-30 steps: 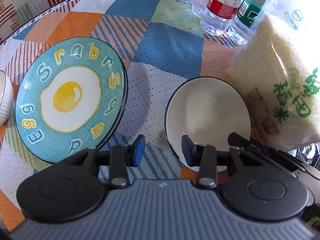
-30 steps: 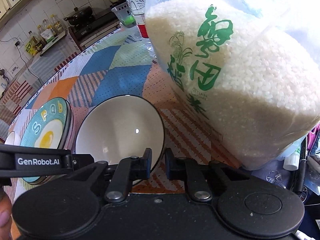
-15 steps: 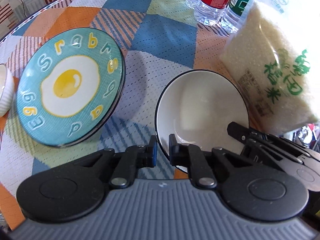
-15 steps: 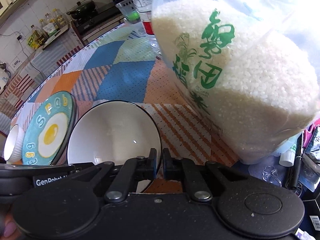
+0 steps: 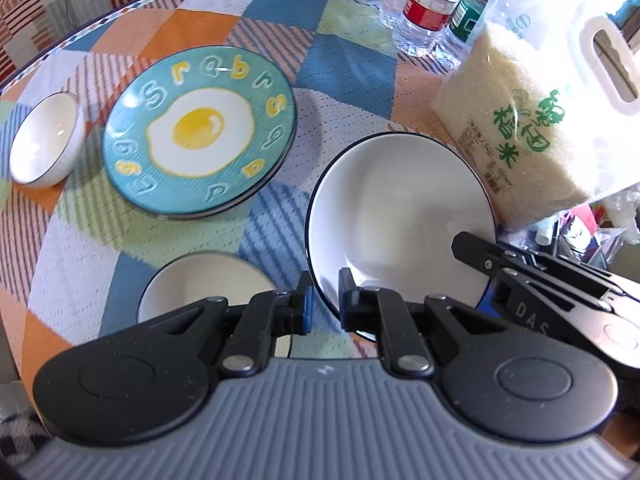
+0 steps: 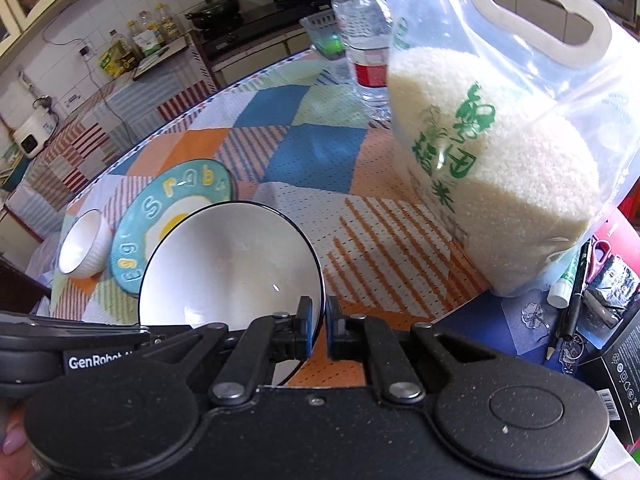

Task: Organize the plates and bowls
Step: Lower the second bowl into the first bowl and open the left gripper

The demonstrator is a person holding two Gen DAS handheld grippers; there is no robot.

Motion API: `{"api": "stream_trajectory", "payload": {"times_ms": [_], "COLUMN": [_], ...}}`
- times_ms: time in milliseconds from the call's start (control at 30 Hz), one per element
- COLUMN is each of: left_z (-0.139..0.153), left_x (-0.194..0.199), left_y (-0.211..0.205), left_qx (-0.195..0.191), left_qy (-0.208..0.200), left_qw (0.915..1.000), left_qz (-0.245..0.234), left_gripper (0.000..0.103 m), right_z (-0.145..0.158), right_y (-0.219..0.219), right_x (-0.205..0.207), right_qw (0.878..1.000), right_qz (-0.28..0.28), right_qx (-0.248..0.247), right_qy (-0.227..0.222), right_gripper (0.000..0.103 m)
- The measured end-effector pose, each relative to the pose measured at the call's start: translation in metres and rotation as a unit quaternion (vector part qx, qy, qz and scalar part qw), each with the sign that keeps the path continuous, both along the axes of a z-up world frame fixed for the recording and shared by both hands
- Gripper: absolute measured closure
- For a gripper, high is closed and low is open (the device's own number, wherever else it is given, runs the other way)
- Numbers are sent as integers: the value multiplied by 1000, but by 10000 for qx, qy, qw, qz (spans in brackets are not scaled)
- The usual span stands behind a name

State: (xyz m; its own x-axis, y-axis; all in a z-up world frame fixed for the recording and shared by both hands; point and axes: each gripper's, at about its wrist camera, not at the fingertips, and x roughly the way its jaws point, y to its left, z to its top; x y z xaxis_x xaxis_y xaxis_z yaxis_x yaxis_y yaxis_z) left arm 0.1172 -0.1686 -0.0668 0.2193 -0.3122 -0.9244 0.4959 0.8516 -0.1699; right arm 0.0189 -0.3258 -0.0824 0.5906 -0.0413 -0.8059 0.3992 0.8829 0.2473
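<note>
**Both tongs pinch the big white bowl**

I hold the big white bowl (image 5: 400,216) with both tongs. My left tongs (image 5: 323,300) are clenched on its near rim, and my right tongs (image 6: 318,330) are clenched on the rim at its other side. The bowl is lifted a bit above the counter (image 5: 344,68) and it tilts. Under it I see a small white dish (image 5: 200,284). The egg plate (image 5: 198,136) lies flat farther back, and a small ribbed bowl (image 5: 44,140) sits just beside it. The rice bag (image 6: 496,184) stands near the big bowl

Bag of rice (image 5: 516,128) beside water bottles (image 5: 430,4) on patchwork tablecloth (image 5: 344,68)
</note>
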Motion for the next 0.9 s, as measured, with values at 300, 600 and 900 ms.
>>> {"api": "stream_trajectory", "payload": {"times_ms": [300,600,900], "left_z": [22,24,2], "left_x": [-21,-26,-23], "left_y": [42,84,116], "left_qx": [-78,-93,26], "left_qy": [-198,-150,100], "left_qw": [9995,9988,9964], "left_qz": [220,462,842], "left_gripper": [92,91,91], "right_z": [23,28,11], "right_y": [34,63,89], "right_x": [-16,-18,-6], "right_qw": [9991,9969,9939], "right_qz": [358,710,1070], "right_qx": [-32,46,211], "right_qy": [-232,-340,-167], "right_gripper": [93,93,93]}}
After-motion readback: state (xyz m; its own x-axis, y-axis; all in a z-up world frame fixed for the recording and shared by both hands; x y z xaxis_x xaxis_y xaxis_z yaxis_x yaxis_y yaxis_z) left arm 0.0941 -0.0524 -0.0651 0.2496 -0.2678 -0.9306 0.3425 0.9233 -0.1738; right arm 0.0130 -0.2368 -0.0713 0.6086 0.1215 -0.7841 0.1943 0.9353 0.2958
